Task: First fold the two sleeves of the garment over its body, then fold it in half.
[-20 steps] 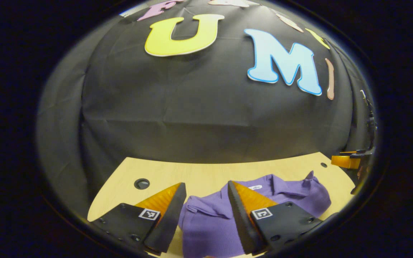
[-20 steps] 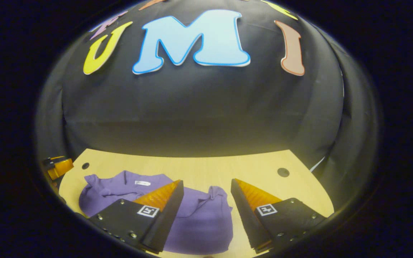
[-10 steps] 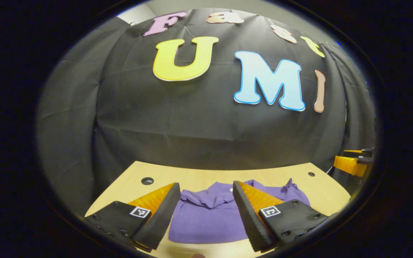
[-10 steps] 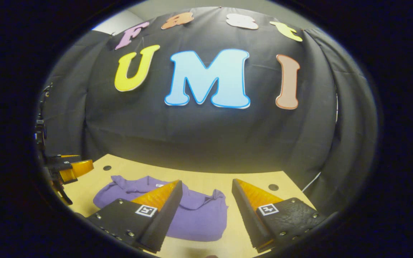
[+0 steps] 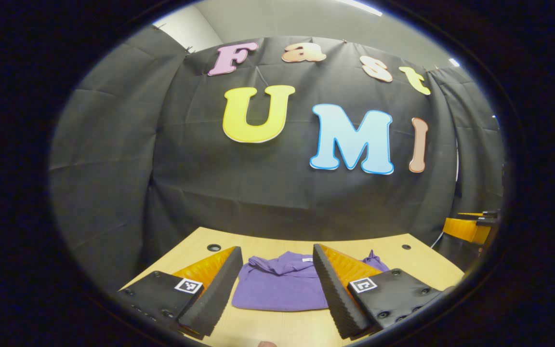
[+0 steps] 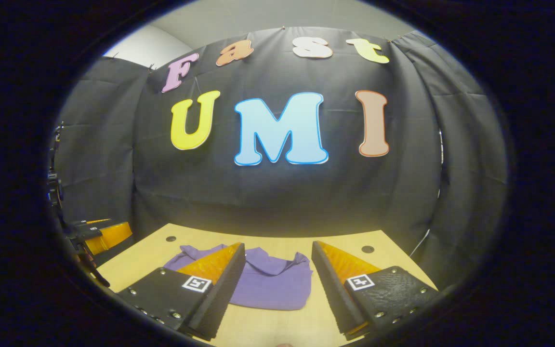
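Observation:
A purple garment (image 5: 280, 286) lies folded into a compact bundle on the light wooden table (image 5: 195, 255), its collar and small white tag toward the back. In the right gripper view the same purple garment (image 6: 270, 284) rests in the middle of the table (image 6: 345, 241). My left gripper (image 5: 275, 289) is open, held back from the garment with nothing between its fingers. My right gripper (image 6: 277, 289) is open too, also back from the cloth and empty. The other gripper (image 5: 470, 226) shows at the far right edge of the left gripper view, and the other gripper (image 6: 99, 231) at the far left of the right gripper view.
Small round holes sit in the tabletop near its back corners (image 5: 214, 247) (image 6: 367, 249). Black cloth walls close the booth behind and beside the table. Bare wood lies in front of the garment.
Both grippers have drawn back and tilted up from the garment, which now looks smaller and farther off. Both stay open and empty. The garment lies still.

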The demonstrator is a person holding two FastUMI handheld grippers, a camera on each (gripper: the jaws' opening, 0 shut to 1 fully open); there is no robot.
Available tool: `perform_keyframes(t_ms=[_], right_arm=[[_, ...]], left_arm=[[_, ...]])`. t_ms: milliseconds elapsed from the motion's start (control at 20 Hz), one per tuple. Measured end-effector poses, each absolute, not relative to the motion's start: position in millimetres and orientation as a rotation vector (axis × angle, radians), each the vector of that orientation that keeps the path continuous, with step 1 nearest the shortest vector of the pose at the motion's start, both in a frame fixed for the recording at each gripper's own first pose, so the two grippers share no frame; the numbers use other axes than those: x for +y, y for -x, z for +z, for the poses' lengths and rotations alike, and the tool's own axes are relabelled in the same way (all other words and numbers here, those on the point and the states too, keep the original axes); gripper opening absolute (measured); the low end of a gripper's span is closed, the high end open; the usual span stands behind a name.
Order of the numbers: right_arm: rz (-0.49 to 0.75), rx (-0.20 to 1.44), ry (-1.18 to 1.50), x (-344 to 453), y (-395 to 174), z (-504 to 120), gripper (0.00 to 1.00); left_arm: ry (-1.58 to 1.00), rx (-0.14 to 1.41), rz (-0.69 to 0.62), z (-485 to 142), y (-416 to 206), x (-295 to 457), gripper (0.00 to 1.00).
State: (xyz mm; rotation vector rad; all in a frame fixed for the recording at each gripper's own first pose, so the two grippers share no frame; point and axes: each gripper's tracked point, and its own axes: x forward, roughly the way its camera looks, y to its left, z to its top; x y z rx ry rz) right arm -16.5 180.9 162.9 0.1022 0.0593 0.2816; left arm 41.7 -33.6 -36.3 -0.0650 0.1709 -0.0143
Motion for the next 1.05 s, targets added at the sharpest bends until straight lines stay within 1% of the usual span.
perform_keyframes(t_ms=[250, 300, 350, 400, 450, 500, 600, 650, 750, 800, 1050], right_arm=[[0.227, 0.025, -0.076, 172.3, 46.4, 178.8, 0.87], [0.216, 0.016, -0.072, 172.6, 51.6, 182.6, 0.87], [0.207, 0.008, -0.071, 174.1, 56.2, 186.1, 0.87], [0.2, 0.003, -0.073, 177.2, 59.0, 188.3, 0.87], [0.194, 0.002, -0.073, 180.3, 62.0, 189.4, 0.87], [0.187, 0.0, -0.069, 182.2, 64.7, 190.6, 0.87], [0.173, -0.006, -0.059, 186.0, 69.8, 192.9, 0.85], [0.169, -0.005, -0.054, 187.6, 72.0, 192.4, 0.87], [0.162, -0.007, -0.049, 189.8, 76.4, 194.3, 0.87], [0.154, -0.01, -0.049, 189.4, 76.4, 194.7, 0.87], [0.112, -0.02, -0.058, 181.3, 84.1, 197.9, 0.87]], left_arm=[[0.046, 0.143, -0.04, -13.4, -22.0, -31.0, 0.93], [0.045, 0.137, -0.045, -10.1, -19.2, -30.4, 0.97], [0.041, 0.133, -0.051, -7.9, -17.2, -30.2, 0.92], [0.038, 0.129, -0.059, -5.6, -15.7, -30.5, 0.97], [0.034, 0.127, -0.066, -3.0, -13.5, -30.5, 0.92], [0.031, 0.121, -0.072, -0.5, -12.1, -29.6, 0.92], [0.029, 0.106, -0.088, 4.0, -10.4, -28.9, 0.97], [0.028, 0.106, -0.088, 4.2, -9.7, -26.6, 0.92], [0.026, 0.115, -0.099, 2.7, -10.3, -26.0, 0.92], [0.028, 0.115, -0.109, 3.1, -9.0, -20.8, 0.95], [0.02, 0.102, -0.134, 5.6, -15.8, -15.4, 0.95]])
